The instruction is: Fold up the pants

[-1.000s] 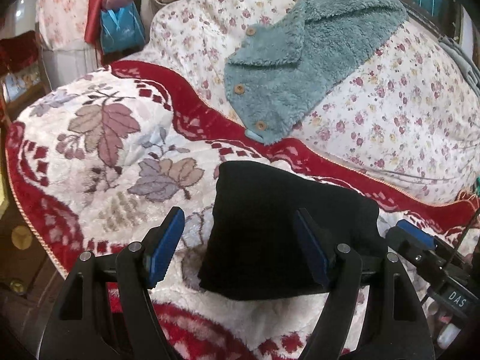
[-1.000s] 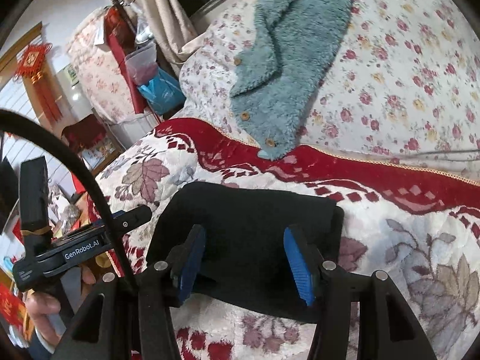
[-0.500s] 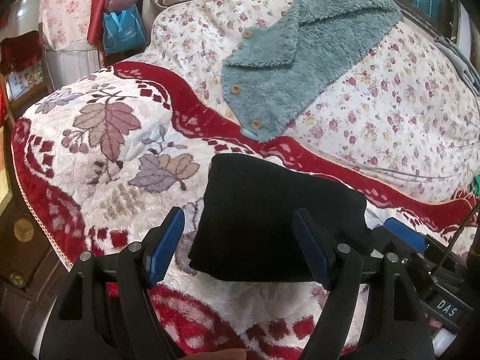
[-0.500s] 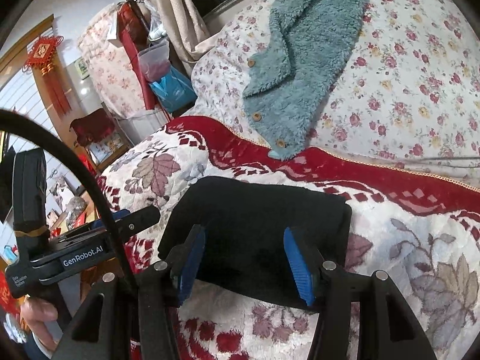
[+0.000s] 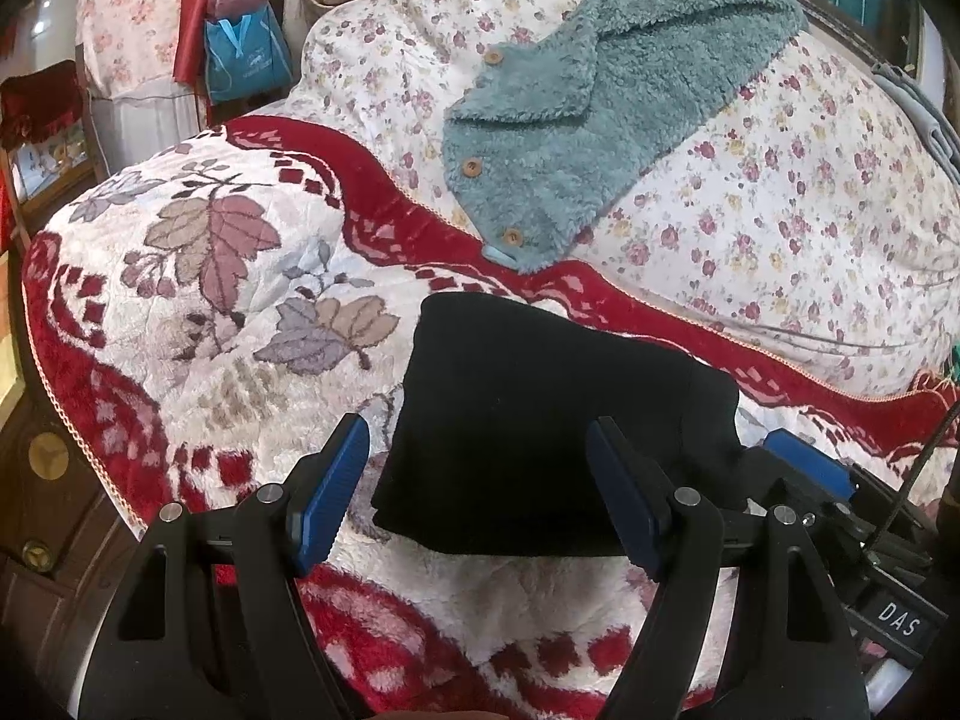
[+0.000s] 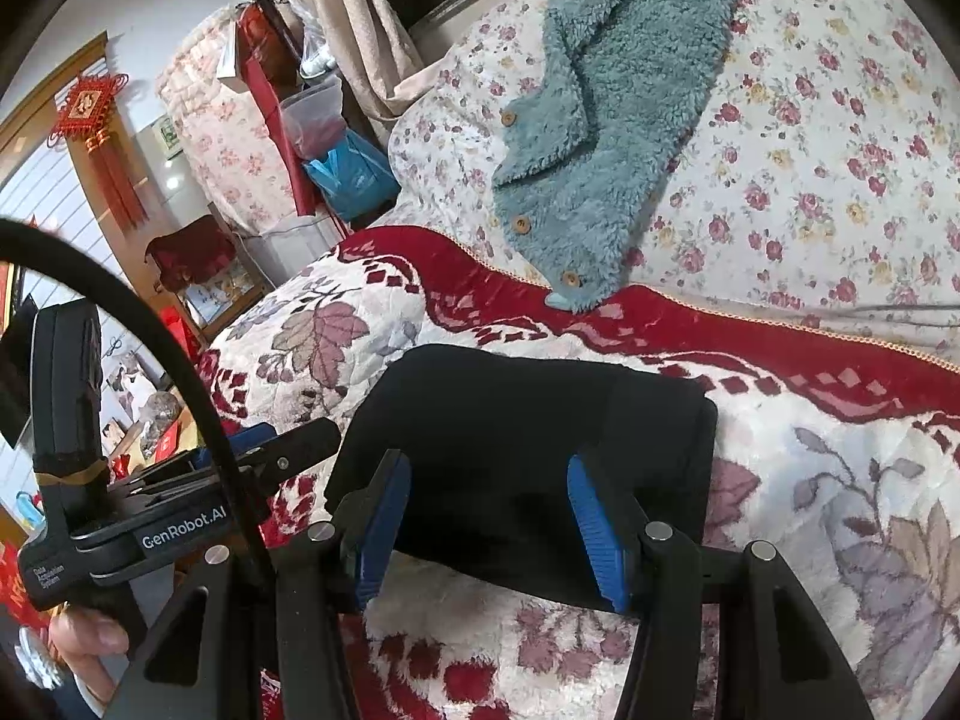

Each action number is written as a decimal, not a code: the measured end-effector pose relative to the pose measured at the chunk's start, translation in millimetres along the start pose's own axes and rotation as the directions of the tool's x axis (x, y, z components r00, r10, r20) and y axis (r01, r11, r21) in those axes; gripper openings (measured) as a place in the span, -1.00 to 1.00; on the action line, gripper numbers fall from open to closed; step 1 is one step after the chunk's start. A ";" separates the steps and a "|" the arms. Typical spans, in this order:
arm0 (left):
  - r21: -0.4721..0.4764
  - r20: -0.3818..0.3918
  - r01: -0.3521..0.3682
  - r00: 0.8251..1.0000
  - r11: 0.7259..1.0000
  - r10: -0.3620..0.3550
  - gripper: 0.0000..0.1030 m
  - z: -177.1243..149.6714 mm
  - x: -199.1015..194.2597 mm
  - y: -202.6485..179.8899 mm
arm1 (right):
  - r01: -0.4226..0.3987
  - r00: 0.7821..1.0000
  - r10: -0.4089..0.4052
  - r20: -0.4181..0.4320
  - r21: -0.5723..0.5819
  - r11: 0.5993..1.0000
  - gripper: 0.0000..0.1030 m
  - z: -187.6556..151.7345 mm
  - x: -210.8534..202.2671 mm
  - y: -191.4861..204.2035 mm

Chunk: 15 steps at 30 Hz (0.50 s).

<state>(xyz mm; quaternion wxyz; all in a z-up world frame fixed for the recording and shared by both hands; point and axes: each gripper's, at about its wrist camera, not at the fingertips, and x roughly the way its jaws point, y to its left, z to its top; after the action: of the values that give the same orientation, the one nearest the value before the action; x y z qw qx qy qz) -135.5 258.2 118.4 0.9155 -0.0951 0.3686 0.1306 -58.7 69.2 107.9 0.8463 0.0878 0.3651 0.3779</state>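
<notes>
At the bottom of the left wrist view we see the left gripper (image 5: 477,489), its two blue-padded fingers standing wide apart with nothing pinched between them, hovering just above the near edge of the pants (image 5: 540,420). In the right wrist view the right gripper (image 6: 486,525) fills the bottom of the frame, its jaws parted to a narrower gap, also empty, with the blue pads over the near edge of the same garment; we cannot tell whether the pads brush the cloth. The pants (image 6: 522,438) lie in the centre of both views as a compact black rectangle, already folded into a thick flat bundle. They rest on a plush blanket (image 5: 210,312) patterned with leaves on white and bordered in red, which spreads across the lower and left parts of each frame. Beyond the red border, toward the upper right, a white quilt (image 5: 780,210) printed with small roses covers the bed. On it lies a teal fleece jacket (image 5: 600,120) with wooden buttons, its lower corner just touching the red border. In the upper left we see a blue bag (image 5: 246,57) beside pale curtains.
</notes>
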 end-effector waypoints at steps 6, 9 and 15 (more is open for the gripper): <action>0.002 -0.006 0.002 1.000 1.000 -0.002 0.47 -0.7 3.0 -1.2 | -0.005 1.000 0.005 -0.013 0.005 1.000 0.03 -2.6 5.0 -1.4; 0.006 -0.008 0.000 1.000 1.000 0.000 0.47 -1.1 3.8 -2.6 | -0.004 1.000 0.004 -0.012 0.005 1.000 0.03 -2.2 5.1 -1.7; 0.011 -0.009 0.004 1.000 1.000 -0.004 0.47 -0.9 5.2 -5.2 | -0.002 1.000 0.002 -0.013 0.012 1.000 0.03 -2.6 5.3 -4.5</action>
<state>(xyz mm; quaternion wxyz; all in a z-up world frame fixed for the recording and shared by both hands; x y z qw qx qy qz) -130.9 253.9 114.5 0.9146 -0.0913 0.3732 0.1262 -55.5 69.5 101.2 0.8430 0.0905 0.3727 0.3772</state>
